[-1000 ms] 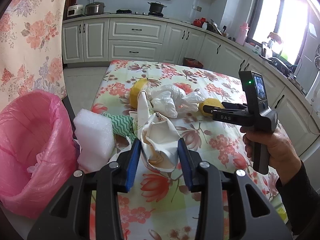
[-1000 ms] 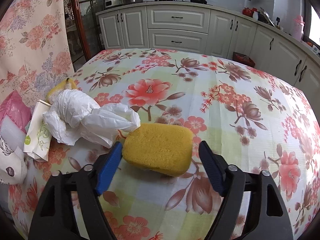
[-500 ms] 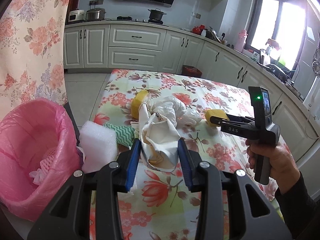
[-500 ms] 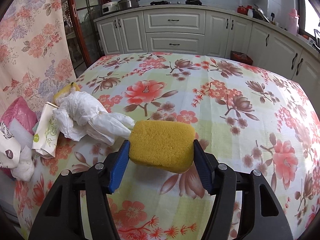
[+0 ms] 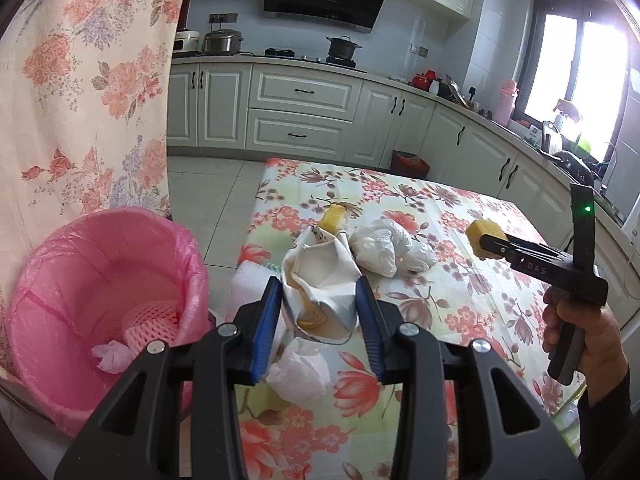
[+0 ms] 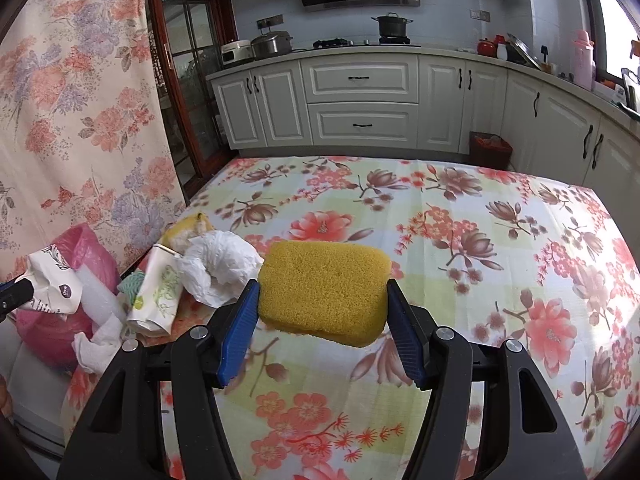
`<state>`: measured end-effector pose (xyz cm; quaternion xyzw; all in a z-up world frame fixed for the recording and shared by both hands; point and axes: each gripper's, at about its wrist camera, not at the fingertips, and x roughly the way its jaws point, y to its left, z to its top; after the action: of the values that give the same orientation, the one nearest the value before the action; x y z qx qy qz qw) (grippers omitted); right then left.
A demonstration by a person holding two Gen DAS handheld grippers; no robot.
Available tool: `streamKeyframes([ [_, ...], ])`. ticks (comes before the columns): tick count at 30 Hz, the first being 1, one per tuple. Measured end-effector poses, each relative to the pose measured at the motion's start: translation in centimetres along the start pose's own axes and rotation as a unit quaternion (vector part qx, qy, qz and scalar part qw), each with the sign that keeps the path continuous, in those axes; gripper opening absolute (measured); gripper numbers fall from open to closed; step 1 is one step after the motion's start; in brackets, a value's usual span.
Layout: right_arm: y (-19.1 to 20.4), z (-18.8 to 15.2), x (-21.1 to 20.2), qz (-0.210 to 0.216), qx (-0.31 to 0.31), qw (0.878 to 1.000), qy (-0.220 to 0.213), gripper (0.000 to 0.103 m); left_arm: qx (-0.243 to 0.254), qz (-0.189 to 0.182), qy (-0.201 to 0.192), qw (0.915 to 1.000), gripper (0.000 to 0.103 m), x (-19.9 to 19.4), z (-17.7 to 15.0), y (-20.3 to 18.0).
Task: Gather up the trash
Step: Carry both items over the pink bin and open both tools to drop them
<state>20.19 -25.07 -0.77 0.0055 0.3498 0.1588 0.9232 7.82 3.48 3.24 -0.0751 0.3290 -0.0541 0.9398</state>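
The right gripper [image 6: 322,312] has just closed its blue pads [image 6: 404,338] on a yellow sponge [image 6: 325,292], which sits between the fingers clear of the floral tablecloth [image 6: 460,220] beyond the tips. Left of the left finger lies a heap — a crumpled white plastic bag [image 6: 222,266], a printed paper cup [image 6: 158,292] on its side, a white foam block [image 6: 98,292] and a wad of tissue [image 6: 96,346]. Further left, a pink-lined bin [image 6: 70,280] stands past the table edge, and a crushed white printed carton [image 6: 52,284] hangs in front of it — held by the tip of the left gripper [image 6: 14,296]
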Motion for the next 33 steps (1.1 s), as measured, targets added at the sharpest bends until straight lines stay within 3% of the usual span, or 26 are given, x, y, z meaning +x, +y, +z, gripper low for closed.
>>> streamKeyframes([
  [14,8.2,2.0,-1.1,0.069,-0.057,0.996,-0.021,0.059,-0.03,0.082,-0.042,0.9953,0.037,-4.7,0.4,6.3],
  [29,16.3,3.4,-0.7,0.125,-0.107,0.986,-0.022,0.06,-0.046,0.18,-0.066,0.9803,0.037,-8.0,0.0,11.7],
  [33,18.7,3.7,-0.1,0.14,-0.121,0.982,-0.019,0.06,-0.052,0.189,-0.067,0.9784,0.038,-8.2,-0.3,12.7],
])
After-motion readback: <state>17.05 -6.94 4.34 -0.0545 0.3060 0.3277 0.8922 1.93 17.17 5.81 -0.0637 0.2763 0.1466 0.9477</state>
